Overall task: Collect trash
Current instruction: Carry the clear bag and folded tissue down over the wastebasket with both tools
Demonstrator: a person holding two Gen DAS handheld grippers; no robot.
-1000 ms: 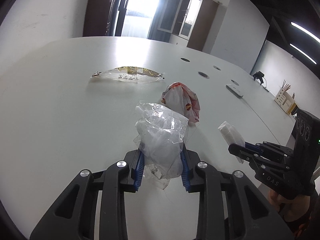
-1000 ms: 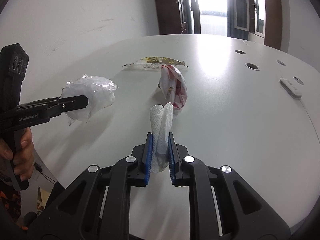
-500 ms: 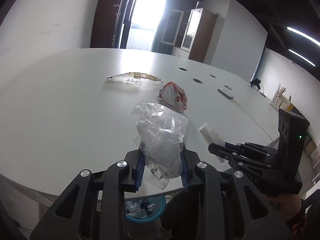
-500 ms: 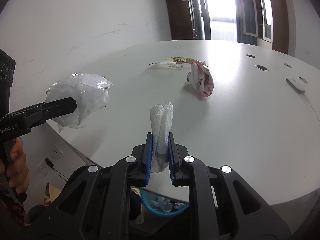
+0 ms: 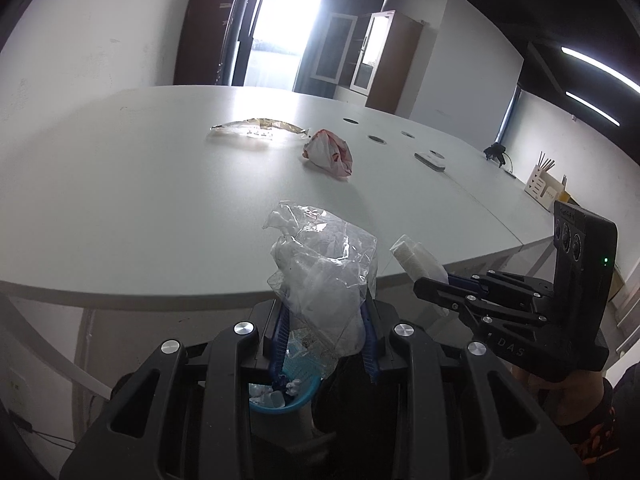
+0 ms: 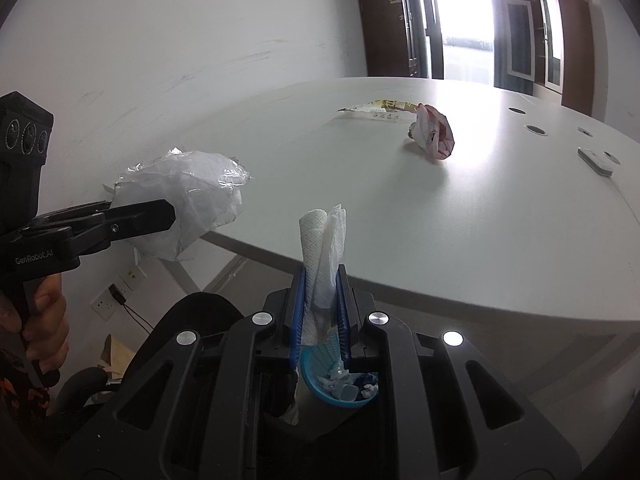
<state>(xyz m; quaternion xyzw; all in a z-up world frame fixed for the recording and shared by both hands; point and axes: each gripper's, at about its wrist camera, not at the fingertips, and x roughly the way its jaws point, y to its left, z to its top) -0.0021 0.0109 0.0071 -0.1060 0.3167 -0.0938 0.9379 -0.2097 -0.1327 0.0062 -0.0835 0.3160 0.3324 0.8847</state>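
I saw a crumpled clear plastic bag (image 5: 320, 280), a white embossed paper towel (image 6: 325, 256), a round blue plastic bin (image 6: 316, 380), a red-and-white crumpled wrapper (image 5: 330, 153), and a plain white table (image 5: 140, 184).

Left tool (image 5: 325, 330) clamped, right tool (image 6: 320, 312) clamped, both tilted downward

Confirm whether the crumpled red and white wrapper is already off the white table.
No, the crumpled red and white wrapper lies on the white table, just right of the flat clear snack packet.
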